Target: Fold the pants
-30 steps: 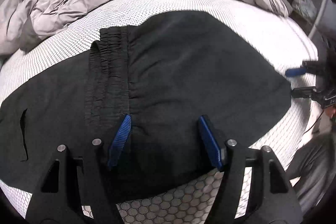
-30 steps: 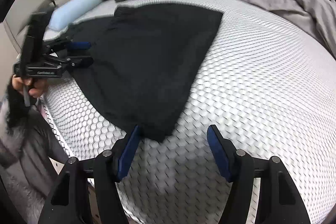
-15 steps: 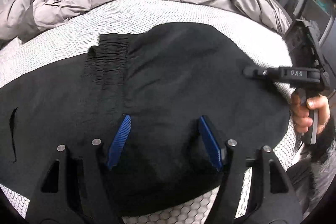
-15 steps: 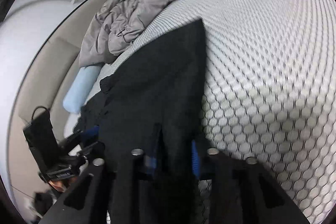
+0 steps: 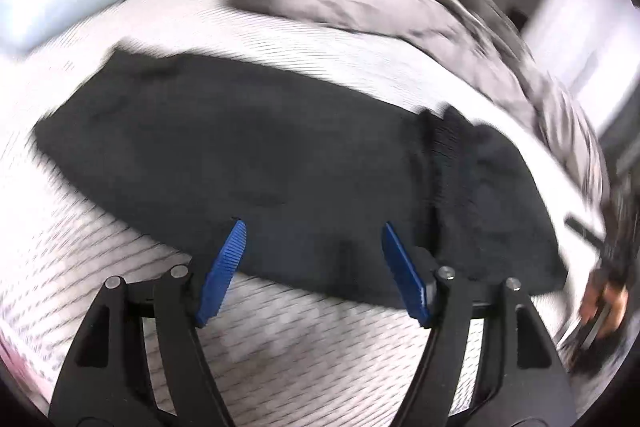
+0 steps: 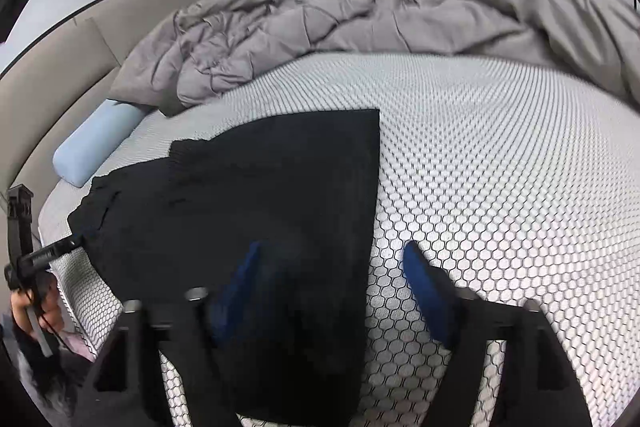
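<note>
Matt black cloth pants (image 6: 256,195), honeycomb-textured mattress cover (image 6: 500,163), quilted grey duvet (image 6: 320,23)

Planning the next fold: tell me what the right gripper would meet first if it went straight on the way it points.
Probably the black pants lying on the bed: the right gripper, jaws opening and gripping nothing, points down at their right edge. Depth is unclear, so it might land on bare bed beside them.

We list: black pants (image 6: 256,211); white mattress cover (image 6: 500,167), black honeycomb pattern; grey quilted duvet (image 6: 340,23); pale blue bolster (image 6: 94,143); blue gripper pads (image 5: 222,273).
</note>
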The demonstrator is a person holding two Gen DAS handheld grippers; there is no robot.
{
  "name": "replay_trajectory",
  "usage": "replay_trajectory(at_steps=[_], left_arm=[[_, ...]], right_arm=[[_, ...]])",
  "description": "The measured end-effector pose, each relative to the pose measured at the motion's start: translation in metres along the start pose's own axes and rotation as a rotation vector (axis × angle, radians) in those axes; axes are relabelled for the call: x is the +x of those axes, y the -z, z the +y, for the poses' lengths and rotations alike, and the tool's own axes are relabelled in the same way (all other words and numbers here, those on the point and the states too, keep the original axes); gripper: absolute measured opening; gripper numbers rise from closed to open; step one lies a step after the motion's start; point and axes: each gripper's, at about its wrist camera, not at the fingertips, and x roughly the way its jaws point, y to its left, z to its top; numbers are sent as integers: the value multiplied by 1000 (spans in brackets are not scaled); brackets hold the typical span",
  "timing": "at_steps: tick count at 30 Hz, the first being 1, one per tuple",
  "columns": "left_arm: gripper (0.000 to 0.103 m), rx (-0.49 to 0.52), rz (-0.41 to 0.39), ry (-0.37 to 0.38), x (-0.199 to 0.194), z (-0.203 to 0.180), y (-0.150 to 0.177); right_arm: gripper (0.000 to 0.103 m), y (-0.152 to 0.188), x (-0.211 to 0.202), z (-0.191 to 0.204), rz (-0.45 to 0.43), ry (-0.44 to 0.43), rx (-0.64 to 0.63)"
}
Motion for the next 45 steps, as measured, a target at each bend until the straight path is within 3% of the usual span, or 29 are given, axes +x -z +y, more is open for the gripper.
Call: replay_trajectory(at_steps=[4,9,10,13,14,15,17,19,23,29,30,31,32,33,34,35,37,40,45], left_arm=[[68,-159,13,40,-15,56,16],[68,-283,-4,73,-12,85,12],[68,-305,-13,66,-8,89,6],[65,-348,-73,-58,7,95,-18],[53,-354,-70,-105,16,97,-28],[32,-361,-71,-126,20,98,-32],[13,-374,-93,-147,23,101,-40],[7,-371,-123,-151,15,97,-45],[4,-144,-270,-203,-23,24,-60],[4,175,-316,20,-55,-148,-59],[4,223,-300,66,-50,-178,-57],[11,291,-244,138,-39,-218,-50],[31,347,-173,197,-27,-246,-41],[61,399,-85,264,-12,-272,-31],[73,471,67,346,12,-303,-13],[78,511,149,360,27,-319,0],[78,592,225,311,53,-338,28],[78,637,193,310,59,-330,44],[78,542,102,373,25,-275,40]], right_arm=[[78,5,-18,18,-27,-20,-18],[78,8,-25,30,-50,-42,-64],[78,8,-25,30,-51,-46,-59],[78,7,-18,28,-39,-55,-35],[78,7,-16,28,-37,-58,-28],[78,7,-15,28,-35,-63,-23],[78,6,-14,29,-35,-75,-19],[78,5,-14,32,-37,-83,-26],[79,5,-16,35,-47,-87,-58],[79,0,-24,24,-76,-104,-14],[79,-1,-26,20,-81,-106,1],[79,-2,-28,15,-90,-103,18],[79,-2,-30,11,-97,-94,30],[79,-2,-32,4,-103,-78,51],[79,-2,-33,-3,-105,-63,72],[79,-2,-33,-8,-107,-47,93],[79,0,-31,-24,-87,-14,141],[79,2,-27,-40,-45,22,198],[79,-4,-25,-39,-33,-3,167]])
